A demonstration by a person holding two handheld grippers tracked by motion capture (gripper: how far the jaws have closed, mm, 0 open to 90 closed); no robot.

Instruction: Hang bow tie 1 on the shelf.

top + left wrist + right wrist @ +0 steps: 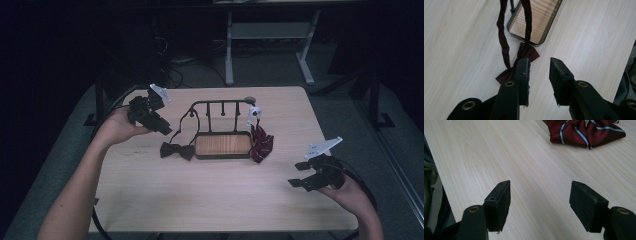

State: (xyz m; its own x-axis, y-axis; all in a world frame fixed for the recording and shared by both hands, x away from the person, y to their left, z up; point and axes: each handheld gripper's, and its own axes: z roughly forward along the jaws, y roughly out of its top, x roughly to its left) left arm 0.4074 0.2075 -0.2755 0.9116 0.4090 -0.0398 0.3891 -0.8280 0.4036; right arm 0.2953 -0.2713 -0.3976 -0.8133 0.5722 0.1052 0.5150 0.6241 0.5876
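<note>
1. the wooden table (200,200) takes up most of the high view, its pale top bare along the near edge where the person's forearms come in.
2. a black hanger stand (220,103) sits near the middle of the table, with a wood-lined tray base (223,145) and a rail with pegs across the top.
3. the left gripper (167,131) is held in the left hand (117,126) just left of the stand, pointing toward the stand's foot. in the left gripper view its jaws stand partly apart with nothing between them, pads pressing on nothing.
4. the right gripper (297,174) is held in the right hand (350,192) near the table's right edge, well apart from the stand. in the right gripper view its jaws are spread wide over bare table, holding nothing.
5. the striped red bow tie (261,144) lies against the right end of the tray base, under a white tag (254,114) on the rail's right end; it also shows in the right gripper view (586,132).
6. the dark bow tie (177,150) lies on the table just left of the tray base, close below the left gripper's tips. its strap (503,37) runs up to the rail's left end. in the left gripper view the bow (527,52) lies just beyond the left-hand jaw; whether it touches i cannot tell.
</note>
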